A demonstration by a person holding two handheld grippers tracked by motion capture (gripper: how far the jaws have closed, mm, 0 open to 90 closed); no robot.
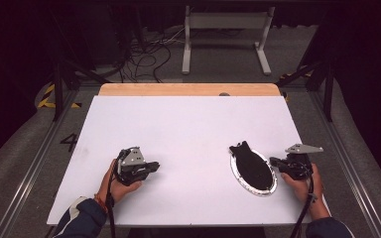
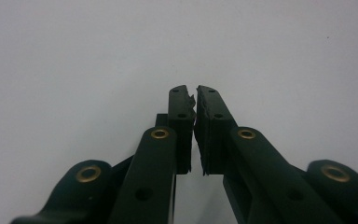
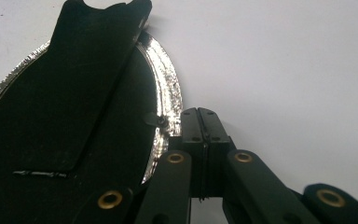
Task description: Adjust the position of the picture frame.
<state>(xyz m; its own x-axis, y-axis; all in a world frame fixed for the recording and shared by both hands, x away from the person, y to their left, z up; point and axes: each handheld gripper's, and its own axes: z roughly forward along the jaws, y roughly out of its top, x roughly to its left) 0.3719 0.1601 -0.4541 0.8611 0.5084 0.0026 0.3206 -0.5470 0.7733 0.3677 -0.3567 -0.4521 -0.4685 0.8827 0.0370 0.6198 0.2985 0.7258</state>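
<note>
White board covers the desk (image 1: 188, 129), a strip of pale wood showing along its far edge, with dark floor, cables and a grey metal frame beyond. Toward the near left corner the left gripper (image 1: 151, 167) rests low on the bare sheet, jaws all but closed with a hairline gap and nothing between them (image 2: 196, 112). Well apart, near the right edge, lies the task's thing: an oval silver-rimmed tray (image 1: 238, 173) carrying a flat black fish-shaped piece (image 1: 250, 166), tail toward the far edge. The right gripper (image 1: 274, 161) sits just beside the tray's right rim, jaws pressed fully together, empty (image 3: 204, 123). Taking the rim well probably means opening first, then sliding one jaw under the thin foil lip without shoving the tray. Nothing blocks the way; the shallow rim lying flat against the desk looks the main difficulty.
</note>
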